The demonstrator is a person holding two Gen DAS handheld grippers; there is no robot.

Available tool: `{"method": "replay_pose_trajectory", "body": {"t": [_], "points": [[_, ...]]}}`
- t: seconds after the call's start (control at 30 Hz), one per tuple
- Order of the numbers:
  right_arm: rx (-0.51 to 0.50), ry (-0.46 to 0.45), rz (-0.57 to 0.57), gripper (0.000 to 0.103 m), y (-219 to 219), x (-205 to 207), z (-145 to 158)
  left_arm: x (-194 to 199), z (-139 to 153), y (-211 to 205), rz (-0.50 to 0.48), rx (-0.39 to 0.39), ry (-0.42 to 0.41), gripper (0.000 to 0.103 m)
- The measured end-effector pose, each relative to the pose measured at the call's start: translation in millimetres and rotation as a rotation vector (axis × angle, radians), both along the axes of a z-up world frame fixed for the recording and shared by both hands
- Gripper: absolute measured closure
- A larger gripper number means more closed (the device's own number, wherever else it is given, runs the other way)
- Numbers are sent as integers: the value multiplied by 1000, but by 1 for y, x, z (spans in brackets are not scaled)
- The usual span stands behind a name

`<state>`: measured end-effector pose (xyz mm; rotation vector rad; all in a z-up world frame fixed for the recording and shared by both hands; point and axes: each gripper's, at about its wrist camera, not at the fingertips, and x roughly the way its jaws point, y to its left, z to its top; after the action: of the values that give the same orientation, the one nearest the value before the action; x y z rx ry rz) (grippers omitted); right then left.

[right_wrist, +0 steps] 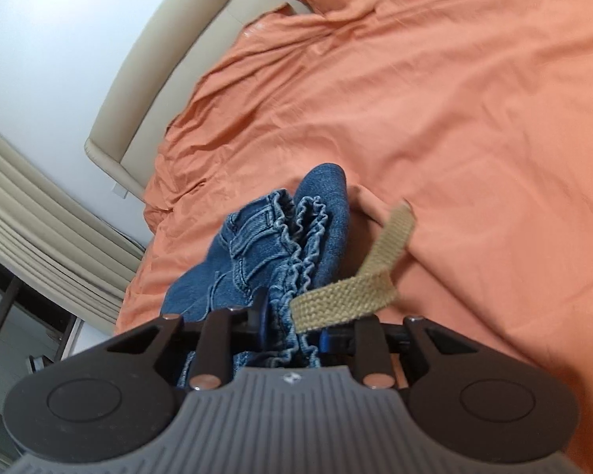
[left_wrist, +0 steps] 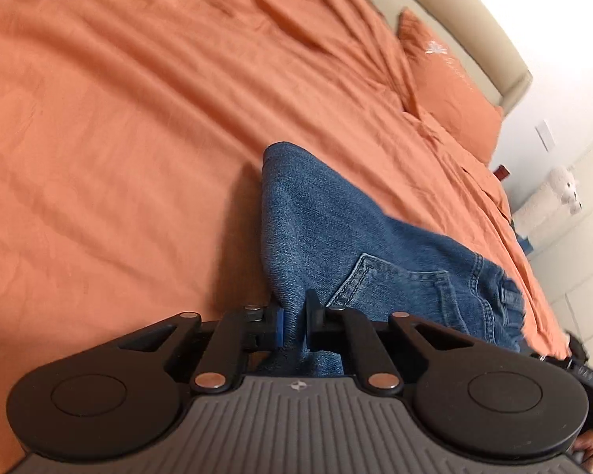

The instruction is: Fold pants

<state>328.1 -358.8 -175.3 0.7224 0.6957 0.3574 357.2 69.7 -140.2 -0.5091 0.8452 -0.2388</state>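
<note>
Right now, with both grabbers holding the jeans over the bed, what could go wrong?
1. The left gripper pinches only a thin fold of the jeans, so the denim might slip out.
2. The right gripper clamps the bunched waistband with the tan drawstring, which dangles loose and could get folded in crooked.

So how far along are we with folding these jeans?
Early. Done: both grips are made, the left gripper shut on plain denim of the jeans, the right gripper shut on the ruffled waistband beside the tan drawstring. In hand: jeans bunched above the orange bedspread. Left: spreading flat and every fold.
</note>
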Motion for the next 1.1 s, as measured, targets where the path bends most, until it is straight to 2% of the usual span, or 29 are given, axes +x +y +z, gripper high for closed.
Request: {"method": "replay_pose_trajectory", "body": {"t": [0.13,0.27,0.53,0.87,1.1], "points": [[-42,-35,15,85,11,-12,25,-8,15,-2,-3,-6,-13,94],[-54,-53,27,85,25,-26,48,-20,32,-5,-24,46,-20,94],[-96,-92,81,86,65,-58,97,-58,77,16,-30,76,-48,94],[-68,-144,184,86,159,-86,142,-110,144,103,23,116,-96,94],[-28,-121,262,86,237,-82,138,-122,155,170,86,163,-65,94]]}}
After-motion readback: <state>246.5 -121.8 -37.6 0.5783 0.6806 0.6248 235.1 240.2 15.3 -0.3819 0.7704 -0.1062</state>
